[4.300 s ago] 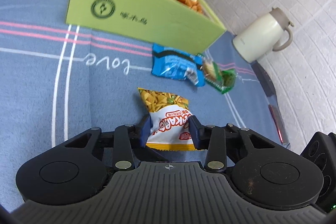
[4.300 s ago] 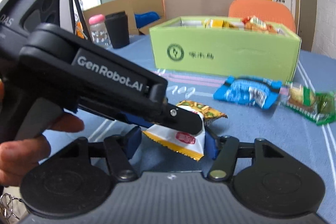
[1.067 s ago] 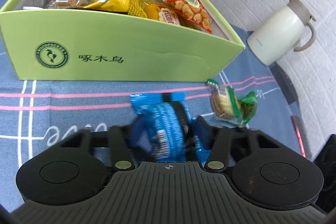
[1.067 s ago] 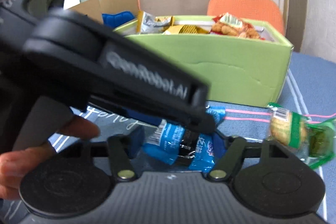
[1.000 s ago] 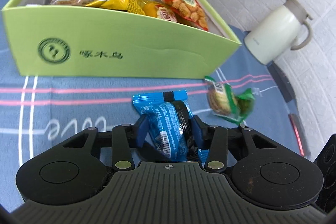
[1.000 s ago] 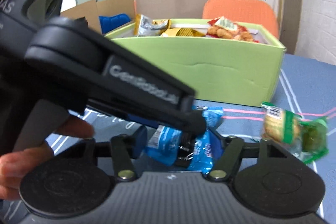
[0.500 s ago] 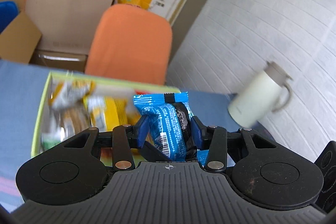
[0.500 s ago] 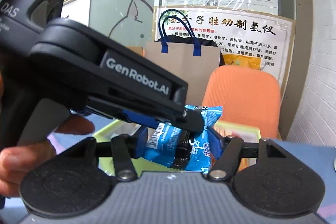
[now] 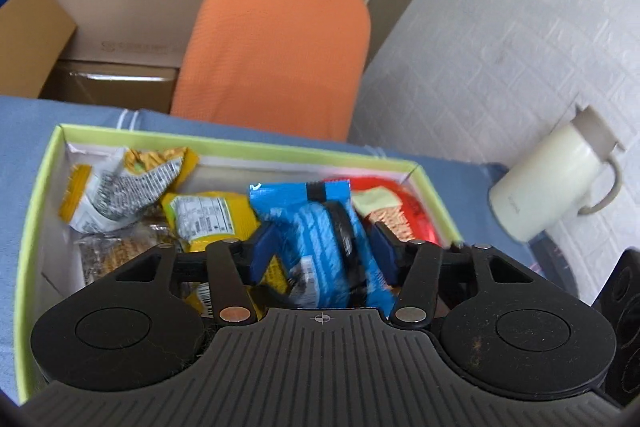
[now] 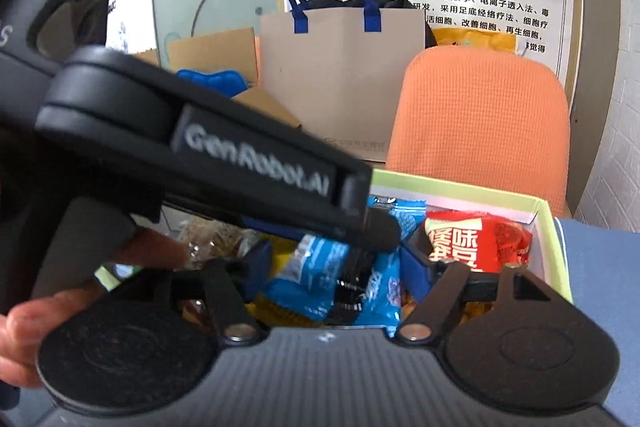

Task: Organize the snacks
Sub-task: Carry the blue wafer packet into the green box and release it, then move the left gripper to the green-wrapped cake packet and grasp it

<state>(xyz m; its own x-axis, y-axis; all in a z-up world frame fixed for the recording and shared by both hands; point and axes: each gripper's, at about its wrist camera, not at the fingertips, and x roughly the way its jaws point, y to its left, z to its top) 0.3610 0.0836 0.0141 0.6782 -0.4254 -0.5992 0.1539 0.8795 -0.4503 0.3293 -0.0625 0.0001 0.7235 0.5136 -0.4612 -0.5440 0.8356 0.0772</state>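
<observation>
A blue snack packet hangs blurred above the inside of the green box, which holds several packets, among them a yellow one and a red one. My left gripper has its jaws opening around the blue packet, with a gap at the pads. In the right wrist view the same blue packet lies between the opening jaws of my right gripper, beside the red packet over the box. The left gripper's body crosses that view.
A white jug stands on the blue cloth right of the box. Behind the table are an orange chair, a paper bag and cardboard boxes. A hand holds the left gripper.
Both grippers carried the blue packet up off the cloth and forward over the box. Their jaws now stand wider and the packet has sunk lower between them.
</observation>
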